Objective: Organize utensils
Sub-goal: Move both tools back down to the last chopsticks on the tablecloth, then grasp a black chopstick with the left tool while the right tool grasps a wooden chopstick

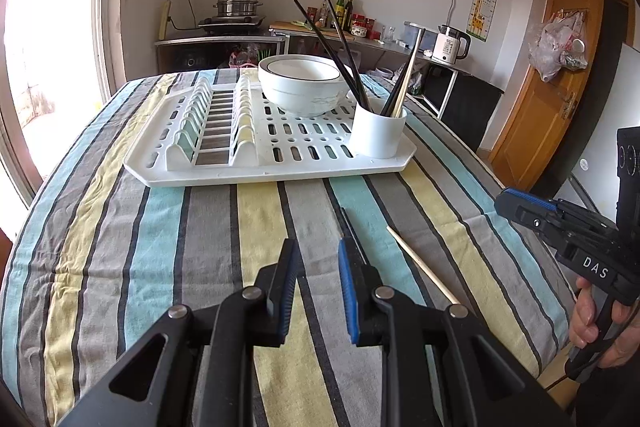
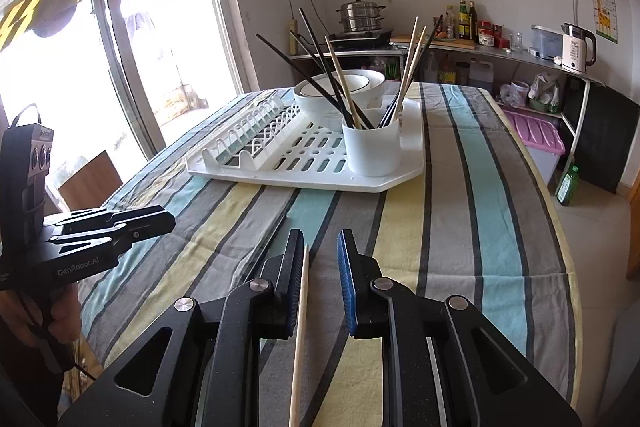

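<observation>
Striped cloth in grey, yellow and pale blue covered the tabletop (image 2: 460,227), soft and wrinkled, a surface on which a thin stick would lie flat and be awkward to pinch. On it sat a white plastic drying rack (image 1: 224,175) with a stack of white bowls (image 1: 304,83) behind a white utensil cup (image 1: 378,135) already bristling with dark and pale chopsticks, so any new one would have to thread between those leaning sticks. Two loose pieces lay on the cloth nearer the camera: a light wooden chopstick (image 2: 301,323) and a dark chopstick (image 1: 352,231), both likely light, stiff and prone to roll. The right hand-held gripper (image 2: 320,263) stood unclenched, the wooden chopstick between its jaws beside the left pad, not squeezed; mid-shaft looked the steadier hold. The left hand-held gripper (image 1: 318,267) was likewise unclenched and empty, hanging beside the dark chopstick.
</observation>
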### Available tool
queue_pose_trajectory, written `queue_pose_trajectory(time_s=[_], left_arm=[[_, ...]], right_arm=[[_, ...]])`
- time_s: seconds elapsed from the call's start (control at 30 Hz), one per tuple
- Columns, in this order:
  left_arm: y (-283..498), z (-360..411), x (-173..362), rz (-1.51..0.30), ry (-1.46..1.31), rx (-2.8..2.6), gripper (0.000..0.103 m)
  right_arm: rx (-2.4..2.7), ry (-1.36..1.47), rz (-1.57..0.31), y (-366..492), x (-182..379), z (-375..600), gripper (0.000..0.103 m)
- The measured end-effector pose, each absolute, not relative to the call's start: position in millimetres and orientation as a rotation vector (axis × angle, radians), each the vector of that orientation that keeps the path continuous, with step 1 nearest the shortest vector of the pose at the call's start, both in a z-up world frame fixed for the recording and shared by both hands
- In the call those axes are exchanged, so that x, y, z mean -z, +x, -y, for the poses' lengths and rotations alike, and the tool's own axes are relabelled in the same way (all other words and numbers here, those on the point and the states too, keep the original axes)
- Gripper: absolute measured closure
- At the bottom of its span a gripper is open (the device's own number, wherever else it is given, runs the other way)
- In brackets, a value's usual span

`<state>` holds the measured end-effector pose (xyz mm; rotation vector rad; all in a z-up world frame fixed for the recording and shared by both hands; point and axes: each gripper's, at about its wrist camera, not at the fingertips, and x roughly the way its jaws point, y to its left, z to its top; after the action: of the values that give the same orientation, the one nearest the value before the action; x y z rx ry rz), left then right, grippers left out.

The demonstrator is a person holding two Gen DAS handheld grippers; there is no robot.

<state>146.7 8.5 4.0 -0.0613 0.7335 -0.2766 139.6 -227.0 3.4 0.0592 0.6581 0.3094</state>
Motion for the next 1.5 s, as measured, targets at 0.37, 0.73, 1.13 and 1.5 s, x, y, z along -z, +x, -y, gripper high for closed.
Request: queue_pose_trajectory(time_s=[0.37, 0.73, 1.13, 1.5], left_arm=[[162.3, -11.1, 7.7, -0.780, -0.069, 0.265, 0.081], [181.6, -0.3, 15.0, -0.832, -0.061, 0.278, 0.081], [224.0, 49.4, 39.6, -0.967, -0.007, 0.332, 0.077], [226.0, 80.0, 43.5, -0.955, 0.127, 0.253, 0.090]], right_arm=[[-0.350, -0.034, -0.831, 178.8, 40.5, 190.9, 0.085], [-0.310, -0.110, -0.910, 201.0, 54.3, 186.7, 0.098], [-0.217, -0.047, -0.920, 199.3, 52.4, 236.1, 0.098], [-0.224, -0.016, -0.913, 200.8, 53.3, 244.1, 0.098]])
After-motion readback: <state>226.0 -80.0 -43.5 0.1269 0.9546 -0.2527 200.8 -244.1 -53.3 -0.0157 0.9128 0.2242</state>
